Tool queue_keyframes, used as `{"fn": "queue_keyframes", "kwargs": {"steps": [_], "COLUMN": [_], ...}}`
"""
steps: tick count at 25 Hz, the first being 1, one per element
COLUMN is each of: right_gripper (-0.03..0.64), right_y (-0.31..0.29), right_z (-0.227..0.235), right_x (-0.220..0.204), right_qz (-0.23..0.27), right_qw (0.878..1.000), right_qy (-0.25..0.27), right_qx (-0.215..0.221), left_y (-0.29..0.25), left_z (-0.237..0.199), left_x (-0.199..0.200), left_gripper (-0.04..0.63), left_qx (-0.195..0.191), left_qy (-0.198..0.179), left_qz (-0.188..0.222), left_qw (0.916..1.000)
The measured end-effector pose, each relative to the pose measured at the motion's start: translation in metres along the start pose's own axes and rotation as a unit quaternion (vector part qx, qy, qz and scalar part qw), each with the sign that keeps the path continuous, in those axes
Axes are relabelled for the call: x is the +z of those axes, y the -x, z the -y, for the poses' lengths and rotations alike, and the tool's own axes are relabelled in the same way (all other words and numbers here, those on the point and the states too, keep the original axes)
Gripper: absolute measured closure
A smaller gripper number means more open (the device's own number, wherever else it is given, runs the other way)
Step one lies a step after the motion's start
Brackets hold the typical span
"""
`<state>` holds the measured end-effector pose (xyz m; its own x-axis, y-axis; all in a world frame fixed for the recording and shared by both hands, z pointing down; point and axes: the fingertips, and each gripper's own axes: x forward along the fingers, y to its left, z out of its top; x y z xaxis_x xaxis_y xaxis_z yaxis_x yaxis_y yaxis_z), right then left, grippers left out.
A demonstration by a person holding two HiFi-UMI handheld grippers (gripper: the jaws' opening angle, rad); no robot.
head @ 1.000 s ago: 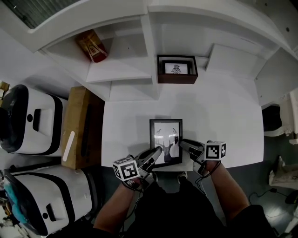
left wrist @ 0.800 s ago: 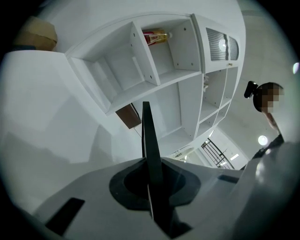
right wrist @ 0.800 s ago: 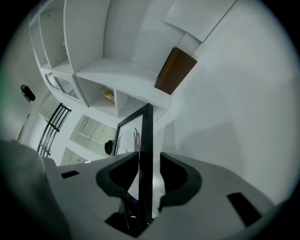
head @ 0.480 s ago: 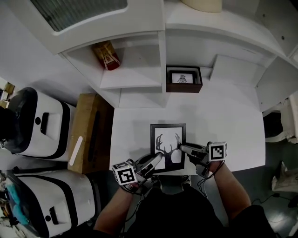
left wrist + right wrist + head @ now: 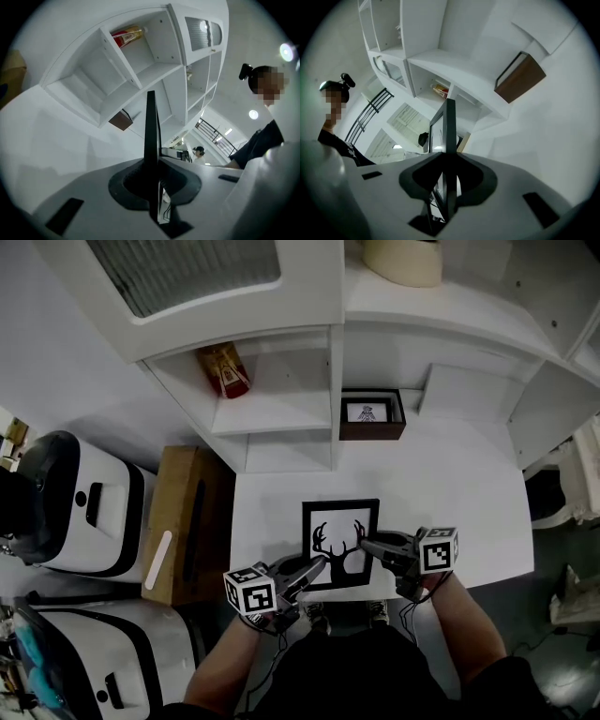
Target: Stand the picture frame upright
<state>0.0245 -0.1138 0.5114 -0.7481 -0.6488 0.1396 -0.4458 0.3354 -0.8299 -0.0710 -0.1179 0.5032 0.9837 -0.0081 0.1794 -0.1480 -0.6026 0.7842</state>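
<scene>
The picture frame (image 5: 341, 542), black with a deer-antler print, is tilted up off the white table (image 5: 450, 493) near its front edge. My left gripper (image 5: 316, 565) is shut on the frame's lower left edge. Its jaws have just opened slightly, and the frame stays between them. My right gripper (image 5: 367, 544) is on the frame's right side. Its jaws have just been closing and are now shut on that edge. In the left gripper view the frame (image 5: 151, 136) stands edge-on between the jaws. The right gripper view shows the frame (image 5: 449, 140) the same way, with its glass to the left.
A small brown-framed picture (image 5: 372, 414) stands at the table's back against the white shelf unit (image 5: 281, 399). A red packet (image 5: 225, 369) lies in a shelf bay. A wooden box (image 5: 183, 521) and white machines (image 5: 75, 502) sit left of the table.
The frame lay flat on the table; now its far edge is raised. Both grippers have risen with it, and the right one has closed onto its edge.
</scene>
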Motion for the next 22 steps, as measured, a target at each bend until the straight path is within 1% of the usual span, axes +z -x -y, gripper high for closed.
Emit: {"fn": "queue_keyframes", "kwargs": {"steps": [4,6,7,11,13,15,18,20,22], "right_gripper": [0.541,0.541,0.543,0.543,0.545,0.545,0.545,0.545,0.543], "right_y": [-0.006,-0.008,-0.009,-0.017,-0.021,-0.026,-0.031,-0.036,-0.040], "right_z": [-0.010,-0.012,-0.013,-0.013,-0.013,-0.012,-0.007,-0.003,0.003], "right_x": [0.003,0.006,0.008,0.009,0.011,0.013,0.020,0.027,0.034], "right_qz": [-0.007,-0.006,-0.007,-0.019,-0.025,-0.031,-0.032,-0.032,-0.035], "right_qw": [0.998,0.997,0.996,0.991,0.987,0.983,0.976,0.972,0.968], "right_qy": [0.054,0.072,0.082,0.127,0.150,0.172,0.197,0.210,0.223], "right_qx": [-0.012,-0.020,-0.025,-0.040,-0.052,-0.064,-0.083,-0.098,-0.111], "left_y": [0.005,0.004,0.004,0.005,0.005,0.004,0.001,-0.002,-0.005], "left_z": [-0.011,-0.016,-0.019,-0.032,-0.039,-0.046,-0.055,-0.062,-0.070], "left_x": [0.007,0.011,0.013,0.019,0.023,0.028,0.039,0.047,0.053], "left_gripper": [0.511,0.492,0.481,0.451,0.437,0.429,0.423,0.423,0.422], "left_qx": [0.024,0.040,0.049,0.078,0.092,0.105,0.119,0.130,0.141], "left_qy": [-0.053,-0.091,-0.114,-0.196,-0.236,-0.268,-0.293,-0.301,-0.304], "left_qz": [-0.036,-0.055,-0.068,-0.118,-0.142,-0.158,-0.167,-0.170,-0.169], "left_qw": [0.9977,0.9935,0.9899,0.9703,0.9569,0.9445,0.9338,0.9294,0.9269]}}
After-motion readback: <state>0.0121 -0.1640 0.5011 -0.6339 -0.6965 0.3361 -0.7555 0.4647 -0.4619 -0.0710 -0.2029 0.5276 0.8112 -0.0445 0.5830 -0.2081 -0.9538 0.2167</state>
